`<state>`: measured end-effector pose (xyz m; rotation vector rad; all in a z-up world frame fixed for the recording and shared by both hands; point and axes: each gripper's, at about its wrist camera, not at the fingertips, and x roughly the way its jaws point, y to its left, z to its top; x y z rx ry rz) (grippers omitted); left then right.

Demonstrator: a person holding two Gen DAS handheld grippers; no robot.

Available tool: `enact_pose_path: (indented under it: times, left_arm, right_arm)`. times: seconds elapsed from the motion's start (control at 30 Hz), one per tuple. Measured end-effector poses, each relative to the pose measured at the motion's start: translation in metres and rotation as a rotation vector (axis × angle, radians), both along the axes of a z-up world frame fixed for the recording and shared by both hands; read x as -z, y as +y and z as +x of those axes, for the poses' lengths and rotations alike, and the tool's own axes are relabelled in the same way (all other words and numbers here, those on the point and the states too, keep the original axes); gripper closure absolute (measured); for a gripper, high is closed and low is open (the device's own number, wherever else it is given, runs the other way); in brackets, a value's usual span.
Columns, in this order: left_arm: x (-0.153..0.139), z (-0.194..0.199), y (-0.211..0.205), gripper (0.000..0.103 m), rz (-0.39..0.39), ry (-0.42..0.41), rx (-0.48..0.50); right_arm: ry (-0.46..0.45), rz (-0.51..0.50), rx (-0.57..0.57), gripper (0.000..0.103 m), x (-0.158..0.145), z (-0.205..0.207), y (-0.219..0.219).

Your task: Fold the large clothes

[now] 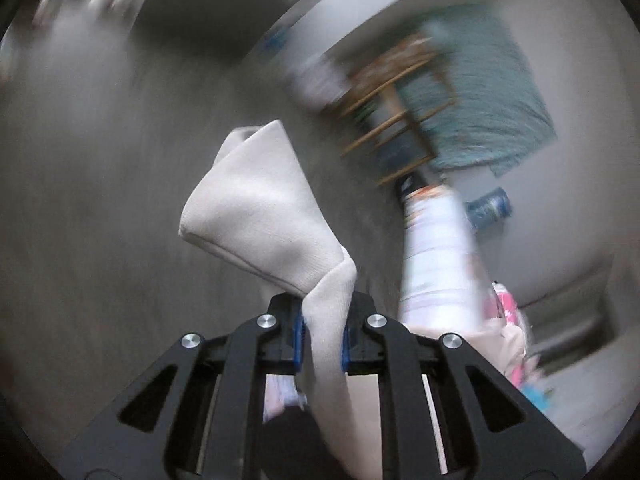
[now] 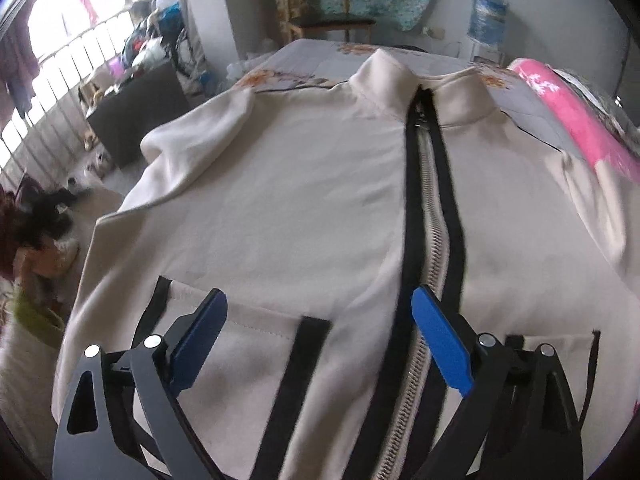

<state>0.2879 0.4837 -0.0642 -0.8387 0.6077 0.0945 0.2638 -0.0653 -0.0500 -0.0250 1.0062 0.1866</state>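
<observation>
between left hand-held gripper (image 1: 323, 340) pads, jacket sleeve (image 1: 264, 208)

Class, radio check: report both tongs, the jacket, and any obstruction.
Left tongs shut on beige jacket cloth, lifted. Right tongs open above jacket, flat, zipped. Nothing in the way.

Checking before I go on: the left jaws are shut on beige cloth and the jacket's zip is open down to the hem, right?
Not quite. The right wrist view shows the zip closed on the jacket. The left gripper does pinch beige cloth.
</observation>
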Motion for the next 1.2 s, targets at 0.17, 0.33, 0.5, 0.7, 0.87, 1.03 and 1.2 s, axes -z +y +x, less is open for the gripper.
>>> enact_pose_path:
  times: [0.17, 0.33, 0.5, 0.7, 0.87, 1.03, 1.2]
  left_arm:
    - [-0.150, 0.002, -0.088, 0.091, 0.181, -0.254, 0.166]
    - [-0.220, 0.024, -0.231, 0.091, 0.250, -0.342, 0.496]
    - [-0.194, 0.045, -0.361, 0.090, 0.429, -0.183, 0.717]
    - [-0.100, 0.031, -0.432, 0.052, 0.575, 0.111, 0.853]
    - [-0.073, -0.002, -0.435, 0.026, 0.611, 0.155, 0.814]
    - [-0.053, -0.019, -0.443, 0.017, 0.639, 0.184, 0.742]
    - [-0.027, -0.023, -0.435, 0.012, 0.584, 0.219, 0.678]
  right_arm:
    - [-0.056, 0.029, 0.042, 0.013, -0.016, -0.019, -0.023]
    - [-0.127, 0.022, 0.094, 0.013, -0.034, -0.044, -0.054]
    - [-0.187, 0.024, 0.155, 0.013, -0.043, -0.070, -0.088]
    - [-0.129, 0.011, 0.199, 0.013, -0.025, -0.070, -0.110]
    - [-0.083, -0.033, 0.199, 0.010, -0.005, -0.066, -0.118]
    - [-0.016, -0.052, 0.189, 0.008, 0.016, -0.060, -0.124]
    - [-0.002, -0.075, 0.181, 0.006, 0.027, -0.060, -0.124]
